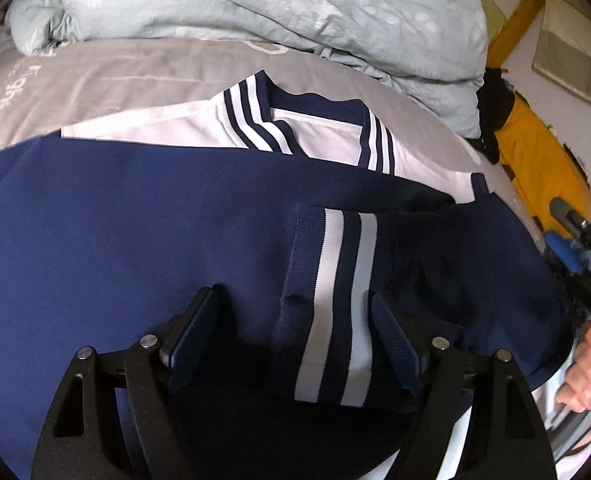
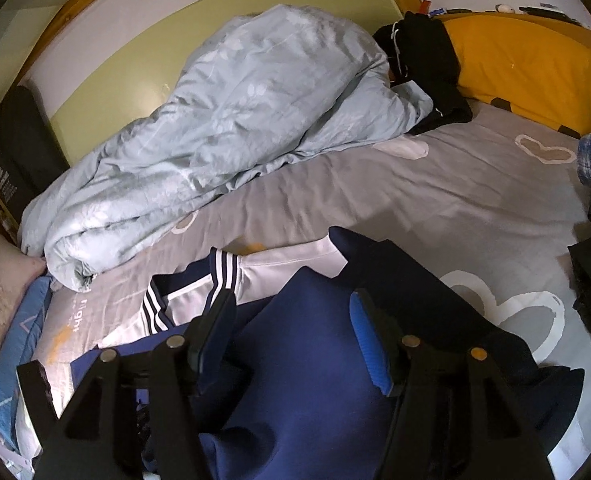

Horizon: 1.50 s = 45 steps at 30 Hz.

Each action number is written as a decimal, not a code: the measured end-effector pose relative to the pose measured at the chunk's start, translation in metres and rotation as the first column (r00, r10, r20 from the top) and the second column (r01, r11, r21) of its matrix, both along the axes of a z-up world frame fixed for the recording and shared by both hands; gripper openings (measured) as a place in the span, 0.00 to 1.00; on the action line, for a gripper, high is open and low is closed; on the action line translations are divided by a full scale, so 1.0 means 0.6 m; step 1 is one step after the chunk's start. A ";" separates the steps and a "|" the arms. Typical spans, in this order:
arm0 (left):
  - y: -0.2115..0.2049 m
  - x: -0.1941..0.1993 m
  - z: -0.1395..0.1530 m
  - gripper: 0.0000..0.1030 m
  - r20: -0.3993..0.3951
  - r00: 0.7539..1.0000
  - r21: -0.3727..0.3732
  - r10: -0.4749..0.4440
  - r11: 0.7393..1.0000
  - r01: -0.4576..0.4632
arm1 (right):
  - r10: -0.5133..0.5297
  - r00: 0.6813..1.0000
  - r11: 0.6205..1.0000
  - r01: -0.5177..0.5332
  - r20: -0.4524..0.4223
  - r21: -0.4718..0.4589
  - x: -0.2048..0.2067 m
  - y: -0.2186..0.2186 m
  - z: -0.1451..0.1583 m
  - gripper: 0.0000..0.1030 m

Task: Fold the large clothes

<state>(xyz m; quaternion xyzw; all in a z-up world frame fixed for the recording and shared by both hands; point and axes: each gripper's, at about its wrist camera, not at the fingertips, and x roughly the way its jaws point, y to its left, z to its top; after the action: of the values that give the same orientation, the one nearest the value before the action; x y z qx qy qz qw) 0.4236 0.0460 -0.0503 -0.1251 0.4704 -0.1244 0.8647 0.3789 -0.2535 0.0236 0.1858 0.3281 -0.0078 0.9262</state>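
A navy-blue and white track jacket of smooth knit fabric (image 1: 135, 216) lies spread on the bed's grey cotton sheet printed with white hearts (image 2: 435, 184). In the left wrist view its white yoke and navy collar with white stripes sit toward 12 o'clock, and a navy sleeve ending in a ribbed cuff with two white bands (image 1: 335, 300) lies across the body, pointing toward 6 o'clock.

The left gripper (image 1: 295, 320) hangs over that cuff with its fingers apart; the cuff lies between them, but the pads do not press on it. The right gripper (image 2: 291, 320) hovers over a raised hump of navy cloth, fingers likewise apart and clamped on nothing. Part of the person's right hand (image 1: 583, 372) shows at 4 o'clock in the left wrist view.

By my reading the fold is at an early-to-middle stage: one sleeve looks already laid in over the body, and the cloth under the right gripper seems turned inward but is bunched. The body itself is not yet doubled over, and the folds need smoothing.

A crumpled pale-blue quilt (image 2: 223, 120) lies at 11 o'clock, a mustard-yellow pillow (image 2: 515, 64) at 1 o'clock.
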 end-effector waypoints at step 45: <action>0.122 -0.049 0.100 0.56 0.408 0.838 0.381 0.361 0.767 -0.516 | -0.013 0.996 0.991 0.002 -0.084 -0.132 0.013 -0.026 -0.013 0.73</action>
<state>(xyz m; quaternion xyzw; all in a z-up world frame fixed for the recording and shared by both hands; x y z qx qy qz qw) 0.3941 0.1193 0.0099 0.0051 0.3008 0.1855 0.9355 0.3865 -0.2690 0.0157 0.1249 0.3652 -0.0407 0.9216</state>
